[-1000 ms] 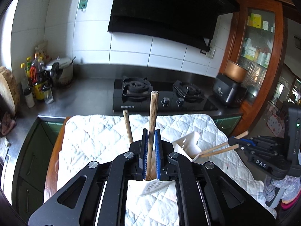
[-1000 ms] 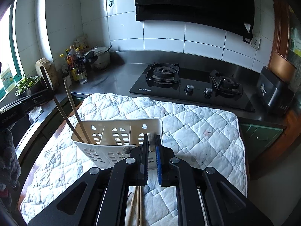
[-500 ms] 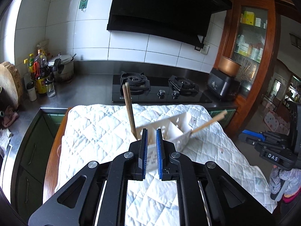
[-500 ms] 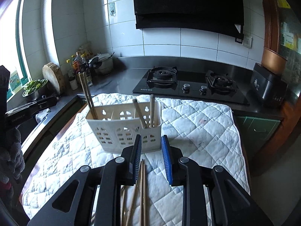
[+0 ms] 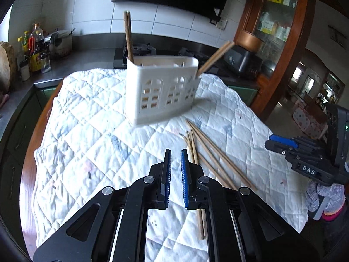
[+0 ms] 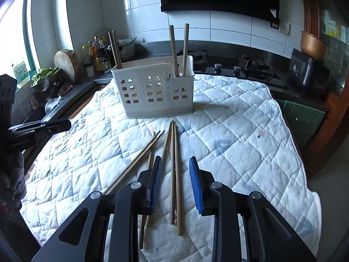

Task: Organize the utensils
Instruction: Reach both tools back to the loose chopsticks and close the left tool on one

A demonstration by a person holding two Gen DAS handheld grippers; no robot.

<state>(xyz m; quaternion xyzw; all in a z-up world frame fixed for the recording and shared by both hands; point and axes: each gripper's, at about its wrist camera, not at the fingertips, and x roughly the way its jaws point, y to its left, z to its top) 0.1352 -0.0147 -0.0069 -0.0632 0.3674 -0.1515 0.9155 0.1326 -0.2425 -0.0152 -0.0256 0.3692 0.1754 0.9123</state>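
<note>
Chopsticks (image 6: 174,163) are lying loose on the quilted cloth (image 6: 240,131), in front of the white utensil caddy (image 6: 152,91), with their tips pointing toward it. Two pairs are already standing in the caddy: one pair (image 6: 114,48) at its left end and one pair (image 6: 178,48) at its right end. The caddy is sitting upright on the cloth, with the gas hob (image 6: 250,65) behind it.

The right gripper (image 6: 175,183) is hovering above the loose sticks with its jaws wide apart and nothing between them; two sticks are lying side by side directly under the gap. The left gripper (image 5: 175,174) is hanging just beside the same bundle (image 5: 207,157), its jaws standing at a narrow gap and holding nothing (the sticks are lying to its right, not between the pads).

Judged from this layout, the step in hand is the pick-up of the next pair. The next move is calling for a descent of the right gripper until the pads are straddling both sticks, then a firm closure near mid-length. The sticks are thin and lying flat on soft fabric, so the pads are likely to need pressing slightly into the cloth.
</note>
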